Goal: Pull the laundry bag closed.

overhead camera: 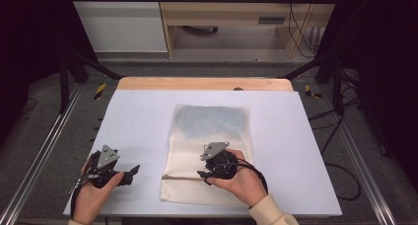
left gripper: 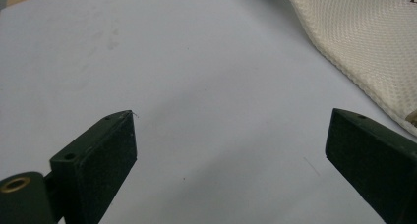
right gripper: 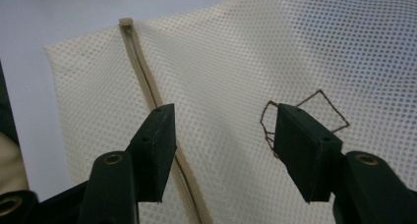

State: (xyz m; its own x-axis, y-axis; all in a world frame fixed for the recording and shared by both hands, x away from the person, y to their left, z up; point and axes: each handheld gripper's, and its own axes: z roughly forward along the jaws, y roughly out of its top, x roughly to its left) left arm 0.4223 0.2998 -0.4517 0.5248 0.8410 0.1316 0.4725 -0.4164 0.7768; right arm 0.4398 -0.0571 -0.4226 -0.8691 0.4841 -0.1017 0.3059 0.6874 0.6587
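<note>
A cream mesh bag [overhead camera: 212, 126] lies flat on the pale table top [overhead camera: 138, 116], with a zipper seam [overhead camera: 182, 177] running across it near the front. My right gripper [overhead camera: 203, 175] hovers over that seam, pointing left. In the right gripper view the jaws [right gripper: 223, 135] stand partly apart over the mesh, the zipper [right gripper: 142, 71] passing under the left jaw and a brown stitched outline [right gripper: 324, 106] beside the right one; nothing is pinched. My left gripper [overhead camera: 134, 171] rests left of the bag, jaws wide [left gripper: 231, 140] over bare table, the bag's edge [left gripper: 364, 32] to its upper right.
A wooden strip [overhead camera: 204, 83] borders the table's far edge. Metal rails [overhead camera: 44, 151] run along both sides, and cables [overhead camera: 340, 151] trail on the floor at the right. Cabinets [overhead camera: 222, 13] stand beyond the table.
</note>
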